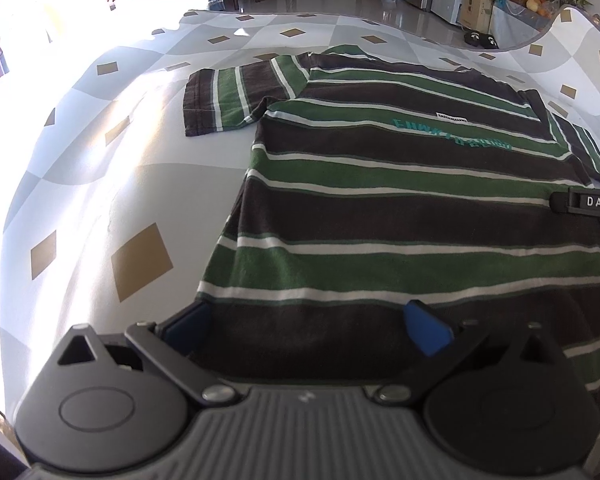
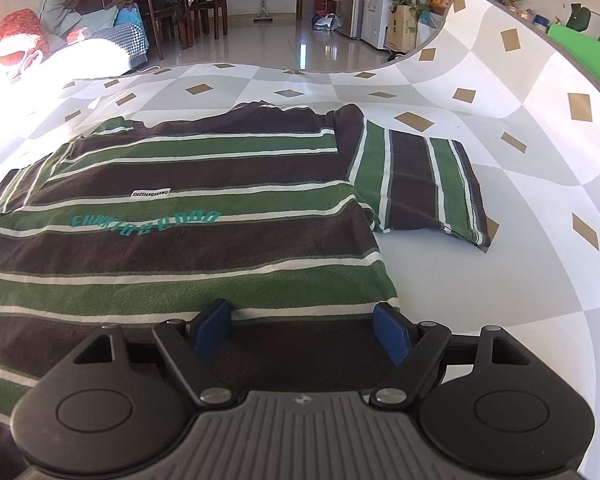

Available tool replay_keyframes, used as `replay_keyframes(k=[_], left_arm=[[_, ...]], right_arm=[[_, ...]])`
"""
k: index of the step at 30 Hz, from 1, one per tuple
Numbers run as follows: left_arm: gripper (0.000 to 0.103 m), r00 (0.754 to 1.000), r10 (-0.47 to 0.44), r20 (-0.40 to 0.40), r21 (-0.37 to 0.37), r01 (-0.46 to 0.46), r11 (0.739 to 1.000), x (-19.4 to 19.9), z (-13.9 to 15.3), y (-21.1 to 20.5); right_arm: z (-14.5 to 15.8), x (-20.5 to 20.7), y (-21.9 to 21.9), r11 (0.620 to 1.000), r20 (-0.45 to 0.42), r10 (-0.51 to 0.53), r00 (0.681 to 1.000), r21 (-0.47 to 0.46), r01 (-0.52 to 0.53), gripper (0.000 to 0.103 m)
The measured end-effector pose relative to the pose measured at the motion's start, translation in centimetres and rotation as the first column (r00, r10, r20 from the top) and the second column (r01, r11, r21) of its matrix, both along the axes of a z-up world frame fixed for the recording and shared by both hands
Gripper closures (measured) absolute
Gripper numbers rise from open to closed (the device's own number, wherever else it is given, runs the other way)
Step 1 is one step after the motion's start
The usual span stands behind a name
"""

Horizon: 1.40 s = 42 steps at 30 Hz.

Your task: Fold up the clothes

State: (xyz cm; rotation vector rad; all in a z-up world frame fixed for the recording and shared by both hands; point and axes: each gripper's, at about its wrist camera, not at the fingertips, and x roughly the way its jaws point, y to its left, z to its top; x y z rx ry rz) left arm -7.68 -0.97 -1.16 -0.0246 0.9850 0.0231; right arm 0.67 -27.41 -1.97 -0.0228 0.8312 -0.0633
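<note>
A striped T-shirt (image 1: 400,208) in brown, green and white is laid flat, print side up, on a checked cloth-covered surface (image 1: 100,208); collar end is at 12 o'clock, hem at 6 o'clock next to both grippers. One short sleeve (image 1: 236,96) is spread out toward 10 o'clock in the left wrist view; the other sleeve (image 2: 424,184) is spread toward 2 o'clock in the right wrist view. A teal print (image 2: 146,220) and a small white label (image 2: 151,193) are seen across the chest.

Left gripper (image 1: 308,320): tongs are spread wide, nothing pinched, poised over the hem's left corner; the left blue pad (image 1: 190,322) is at the side edge of the fabric, the other pad (image 1: 426,326) over the brown hem band. Contact with the cloth cannot be told. Right gripper (image 2: 304,330): tongs also spread, nothing between them but the hem band below, near the right corner. A black finger marked DAS (image 1: 588,202), judged to be part of the right gripper, is seen at 3 o'clock in the left view.

Handling, as judged: the shirt is light, soft knit, limp, not fragile; it will sag and drag when lifted, and may slide on the smooth cloth. Some friction is offered by the textured pads. Hold is best taken at the two hem corners, both layers pinched together, so the hem can be carried up toward the collar evenly. Sleeves are not yet folded in; a sleeve-first fold may be called for.
</note>
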Motion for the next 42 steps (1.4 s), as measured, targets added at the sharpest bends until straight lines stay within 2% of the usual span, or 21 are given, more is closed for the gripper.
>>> replay_keyframes(k=[5, 7, 12, 14, 20, 26, 30, 42], left_arm=[[0.0, 1.0, -0.001, -0.001, -0.007, 0.001, 1.0, -0.3, 0.1, 0.5], [0.0, 1.0, -0.003, 0.001, -0.005, 0.003, 1.0, -0.4, 0.2, 0.5], [0.0, 1.0, -0.003, 0.021, 0.037, 0.002, 0.999, -0.6, 0.8, 0.1], [0.0, 0.999, -0.004, 0.032, 0.051, 0.002, 0.999, -0.7, 1.0, -0.1], [0.0, 0.999, -0.021, 0.033, 0.023, 0.02, 1.0, -0.9, 1.4, -0.6], [0.0, 0.999, -0.051, 0.007, 0.011, 0.051, 0.999, -0.9, 0.9, -1.5], [0.0, 0.998, -0.056, -0.009, 0.016, 0.056, 0.998, -1.0, 0.4, -1.9], [0.0, 0.998, -0.059, -0.017, 0.024, 0.059, 0.998, -1.2, 0.4, -1.9]], right_arm=[[0.1, 0.5, -0.5, 1.0, -0.004, -0.022, 1.0, 0.006, 0.022, 0.025], [0.4, 0.5, -0.6, 0.999, -0.015, -0.03, 0.999, 0.02, 0.03, 0.029], [2.4, -1.0, -0.8, 0.993, 0.008, -0.017, 1.0, 0.114, 0.015, 0.03], [2.9, -1.9, -0.4, 0.994, 0.003, 0.023, 1.0, 0.109, -0.023, 0.03], [3.4, -5.5, 1.2, 0.99, -0.014, 0.12, 0.993, 0.08, -0.118, 0.03], [2.4, -8.5, 2.6, 0.981, -0.063, 0.183, 0.981, 0.076, -0.178, 0.03], [1.3, -9.2, 3.1, 0.982, -0.101, 0.191, 0.976, 0.024, -0.189, 0.03], [0.8, -11.1, 2.3, 0.988, -0.15, 0.157, 0.976, 0.019, -0.156, 0.026]])
